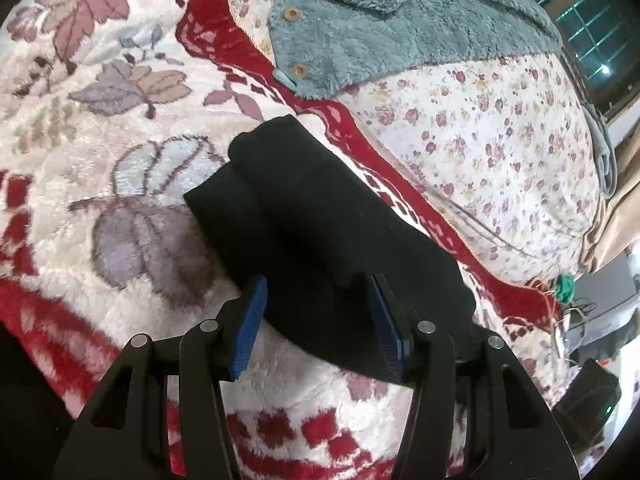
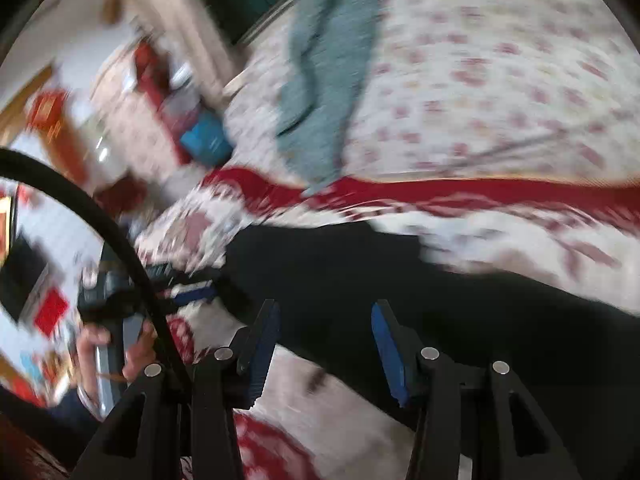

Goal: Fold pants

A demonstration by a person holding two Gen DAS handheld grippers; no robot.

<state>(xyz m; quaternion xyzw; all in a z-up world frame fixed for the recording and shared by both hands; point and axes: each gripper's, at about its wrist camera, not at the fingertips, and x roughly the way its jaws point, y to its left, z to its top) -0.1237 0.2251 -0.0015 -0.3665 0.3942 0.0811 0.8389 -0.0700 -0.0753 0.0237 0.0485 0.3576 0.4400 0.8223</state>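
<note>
Left gripper tilted down, fingers parted (seemingly clear) over pants

Soft, even indoor light, left wrist view mostly sharp, black pants a flat dark mass without visible folds, strong fisheye bending and dark corners (both views), right wrist view heavily motion-smeared, floral bedspread streaked, dark window at the edge

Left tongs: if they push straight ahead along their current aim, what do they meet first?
Most likely the folded black pants, lying right between and ahead of the open left tongs on the floral blanket. The pads seem clear of the cloth, though depth is hard to judge.
</note>
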